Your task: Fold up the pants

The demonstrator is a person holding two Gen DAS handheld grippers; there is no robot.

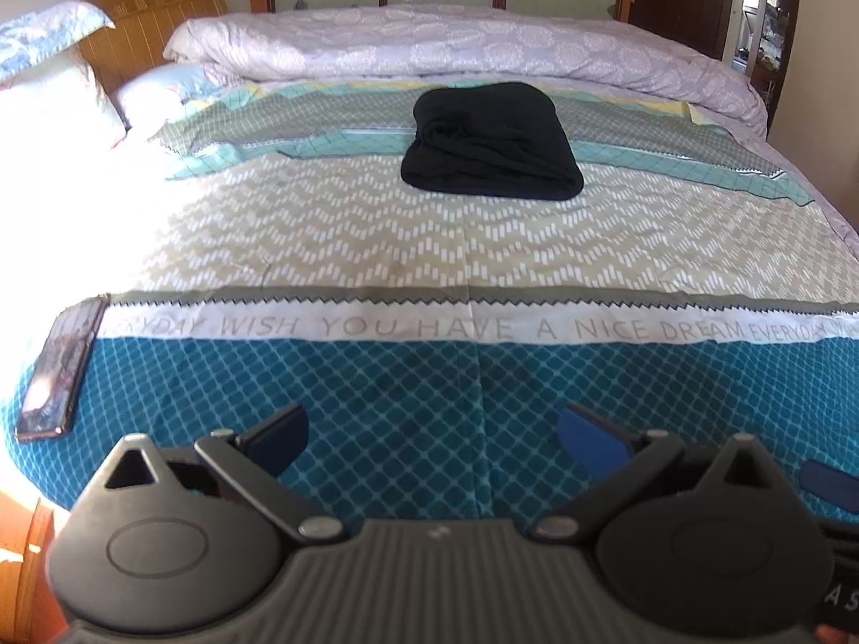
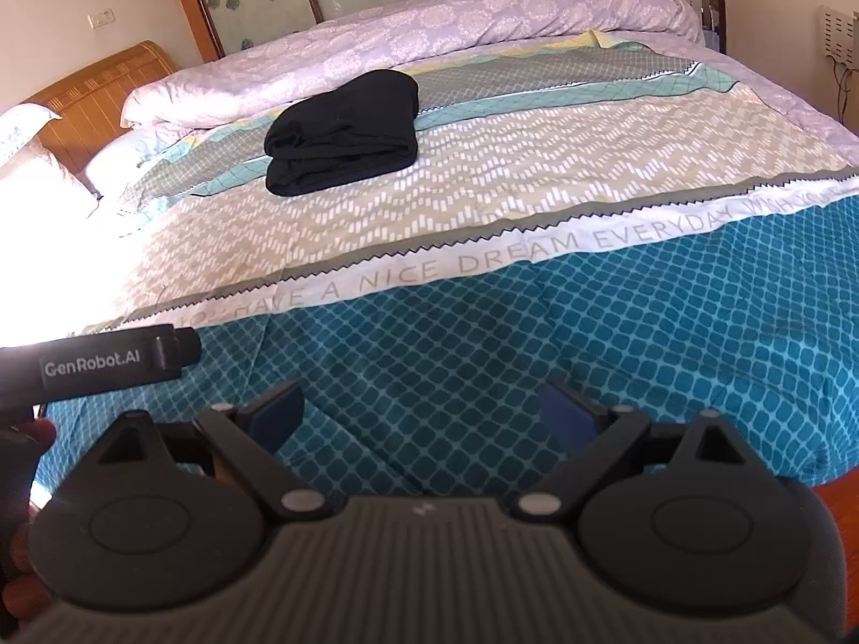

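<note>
Both grippers, the left gripper (image 1: 432, 437) and the right gripper (image 2: 424, 416), hang over the bed's near edge with jaws spread wide, holding nothing. Near the left edge of the bed (image 1: 376, 252) lies a phone (image 1: 62, 370). Farther in, the folded black pants (image 1: 491, 142) rest mid-bed, just before the rolled quilt (image 1: 456, 45) along the far edge.

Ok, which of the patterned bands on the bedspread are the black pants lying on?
The folded black pants straddle the grey-and-teal diamond bands and the beige zigzag band, well clear of the dark teal band nearest both open tongs.
</note>
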